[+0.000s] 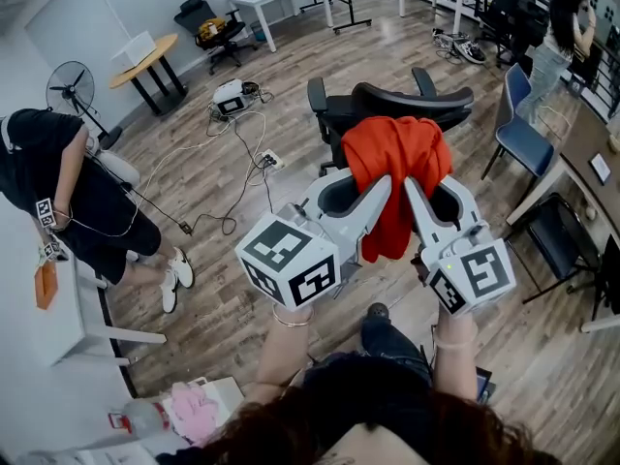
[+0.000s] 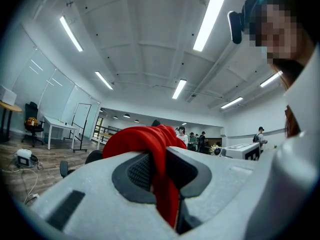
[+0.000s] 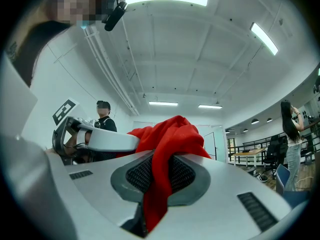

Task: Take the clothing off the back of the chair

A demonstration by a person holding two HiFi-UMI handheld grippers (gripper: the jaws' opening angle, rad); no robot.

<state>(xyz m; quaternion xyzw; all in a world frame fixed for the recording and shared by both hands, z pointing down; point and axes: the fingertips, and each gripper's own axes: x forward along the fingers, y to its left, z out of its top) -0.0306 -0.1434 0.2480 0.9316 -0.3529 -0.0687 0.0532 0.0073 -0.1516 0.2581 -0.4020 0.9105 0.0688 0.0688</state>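
Note:
A red garment (image 1: 399,177) hangs bunched between my two grippers, lifted in front of the black office chair (image 1: 387,105). My left gripper (image 1: 380,184) is shut on the cloth, which is pinched between its dark pads (image 2: 142,170) and hangs down past them as a red fold (image 2: 162,184). My right gripper (image 1: 415,186) is shut on the same garment (image 3: 167,149), the fabric squeezed between its pads (image 3: 140,176). Both grippers point away from me at about the same height, side by side. The chair's backrest top shows bare behind the cloth.
Wooden floor with cables and a small device (image 1: 230,96) lies at the left. A person in black (image 1: 58,197) sits at the far left by a fan (image 1: 71,88). Blue chair (image 1: 523,129) and desk stand at the right; tables are at the back.

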